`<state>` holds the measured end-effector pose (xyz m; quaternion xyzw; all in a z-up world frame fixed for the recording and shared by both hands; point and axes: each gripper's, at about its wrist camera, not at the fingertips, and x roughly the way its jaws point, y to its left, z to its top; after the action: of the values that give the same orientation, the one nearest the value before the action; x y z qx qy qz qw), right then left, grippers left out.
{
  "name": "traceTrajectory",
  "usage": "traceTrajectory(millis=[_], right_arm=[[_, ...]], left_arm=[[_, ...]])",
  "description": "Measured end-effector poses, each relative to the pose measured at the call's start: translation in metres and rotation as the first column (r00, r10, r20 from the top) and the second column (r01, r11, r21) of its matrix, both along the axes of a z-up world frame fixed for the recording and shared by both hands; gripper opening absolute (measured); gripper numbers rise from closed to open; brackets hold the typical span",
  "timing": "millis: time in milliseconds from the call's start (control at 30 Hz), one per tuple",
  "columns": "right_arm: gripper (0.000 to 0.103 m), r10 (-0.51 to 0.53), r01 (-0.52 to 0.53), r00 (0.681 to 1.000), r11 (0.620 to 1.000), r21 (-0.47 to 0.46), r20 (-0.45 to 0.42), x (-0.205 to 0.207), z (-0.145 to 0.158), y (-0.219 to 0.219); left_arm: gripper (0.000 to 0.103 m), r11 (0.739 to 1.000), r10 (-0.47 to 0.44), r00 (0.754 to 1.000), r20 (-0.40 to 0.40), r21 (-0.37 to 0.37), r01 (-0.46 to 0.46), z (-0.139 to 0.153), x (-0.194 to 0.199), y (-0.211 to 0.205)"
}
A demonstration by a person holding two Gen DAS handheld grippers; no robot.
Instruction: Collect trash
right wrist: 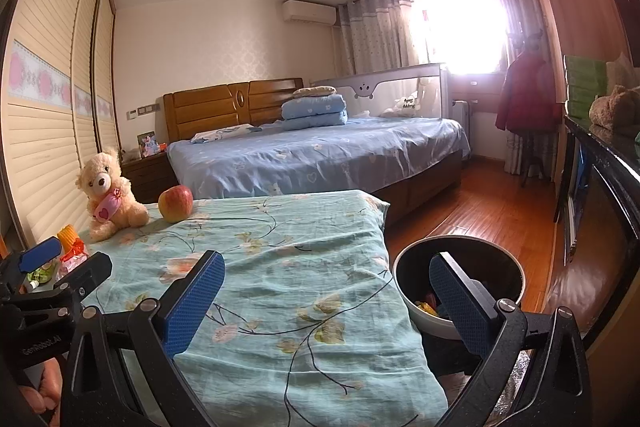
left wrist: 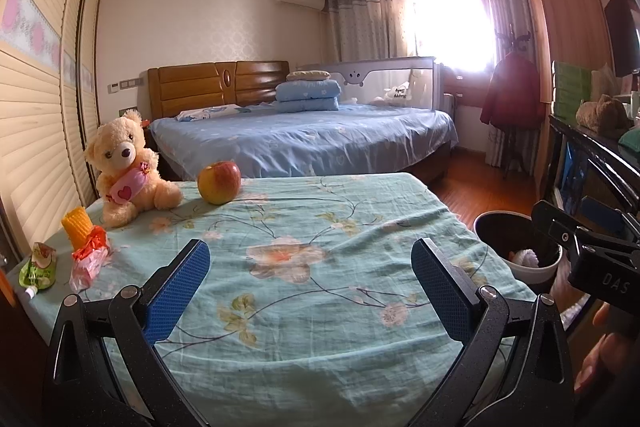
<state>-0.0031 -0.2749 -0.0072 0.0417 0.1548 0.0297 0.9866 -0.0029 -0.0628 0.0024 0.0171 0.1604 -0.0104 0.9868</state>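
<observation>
Trash at counter (left wrist: pixel 320 307) left edge: green pouch (left wrist: pixel 38 267), orange wrapper (left wrist: pixel 90 255). Teddy bear (left wrist: pixel 128 167), apple (left wrist: pixel 219 182) behind. Both hand-held grippers, left (left wrist: pixel 310 291) and right (right wrist: pixel 326 303), spread apart, empty. Bin (right wrist: pixel 460 279) on wooden floor (right wrist: pixel 480 207) right of counter.

Table under a teal floral cloth (left wrist: pixel 320 307). On it, far left: teddy bear (left wrist: pixel 128 167), apple (left wrist: pixel 219 182) just beside. Along the left edge: orange ridged cup (left wrist: pixel 77 227), crumpled orange-and-clear wrapper (left wrist: pixel 90 259), green spouted pouch (left wrist: pixel 38 267).
</observation>
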Motion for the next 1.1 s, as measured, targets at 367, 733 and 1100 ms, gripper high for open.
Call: traceTrajectory(millis=[367,733,1100], right_arm=[[0.103,0.006,-0.006,1.0,1.0,0.004,-0.012,0.002,0.0,0.0],[0.103,0.011,-0.011,1.0,1.0,0.006,-0.025,0.005,-0.004,-0.001],[0.103,0.013,-0.013,0.999,1.0,0.007,-0.03,0.006,-0.004,-0.001]], left_arm=[[0.103,1.0,-0.005,1.0,-0.008,0.006,0.005,-0.003,0.004,-0.001],[0.103,1.0,-0.001,1.0,-0.022,0.008,0.001,-0.007,0.01,0.003],[0.103,1.0,-0.002,1.0,-0.027,0.008,0.003,-0.008,0.011,0.004]])
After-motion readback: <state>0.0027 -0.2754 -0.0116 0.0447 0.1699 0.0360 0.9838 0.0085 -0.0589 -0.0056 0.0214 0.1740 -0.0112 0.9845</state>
